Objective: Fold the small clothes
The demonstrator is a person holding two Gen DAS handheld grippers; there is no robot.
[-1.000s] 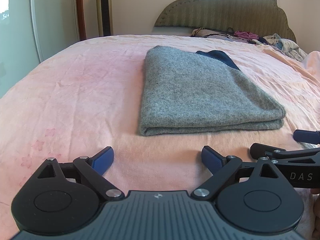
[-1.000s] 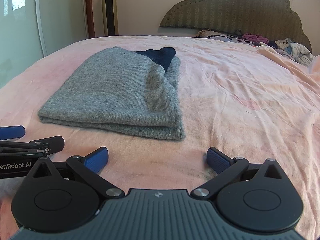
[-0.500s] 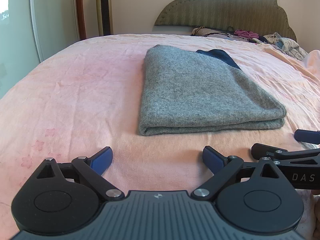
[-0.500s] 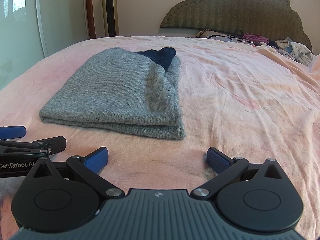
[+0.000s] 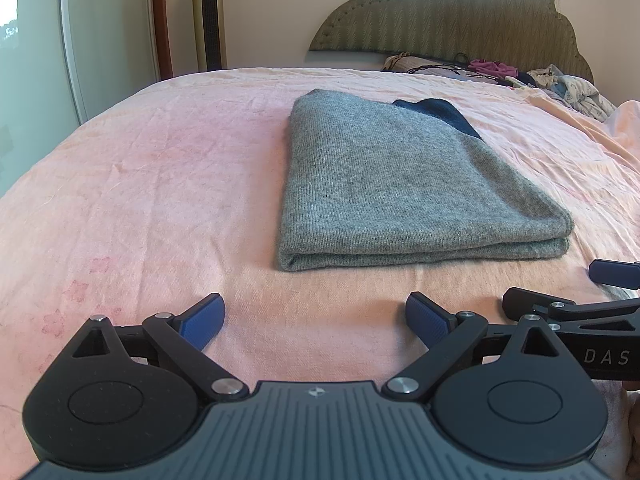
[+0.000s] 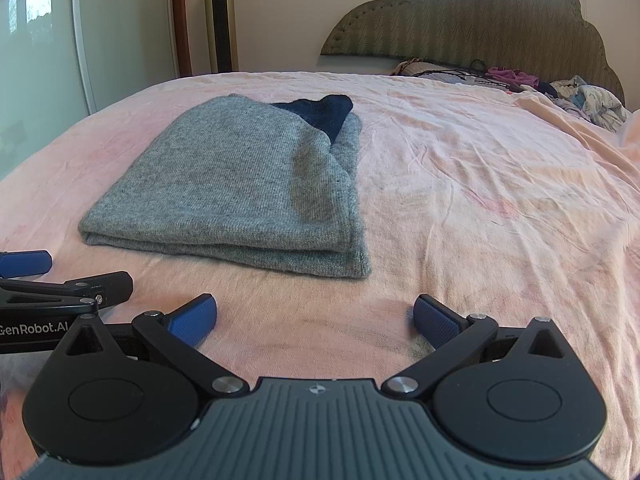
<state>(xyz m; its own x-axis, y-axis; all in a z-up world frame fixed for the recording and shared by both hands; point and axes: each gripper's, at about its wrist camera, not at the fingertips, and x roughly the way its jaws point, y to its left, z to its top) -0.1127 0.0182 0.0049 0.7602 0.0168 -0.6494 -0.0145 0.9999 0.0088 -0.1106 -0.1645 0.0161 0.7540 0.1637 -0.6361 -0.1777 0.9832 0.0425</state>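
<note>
Sweater (image 5: 400,184), folded, lies flat on bed sheet (image 5: 160,184), long axis toward headboard (image 5: 460,12), navy end farthest; left gripper (image 5: 315,318) and right gripper (image 6: 315,316) spread, empty

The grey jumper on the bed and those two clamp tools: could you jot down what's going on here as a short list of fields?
garment: grey knitted sweater, folded into a flat rectangle, a dark blue part showing at its far end
surface: pink bedsheet, wrinkled
left gripper: open, empty, short of the sweater's near edge, not touching it
right gripper: open, empty, also short of the near edge
grippers' positions: side by side
background: padded headboard; heap of loose clothes at the head of the bed
fold status: looks done
</note>
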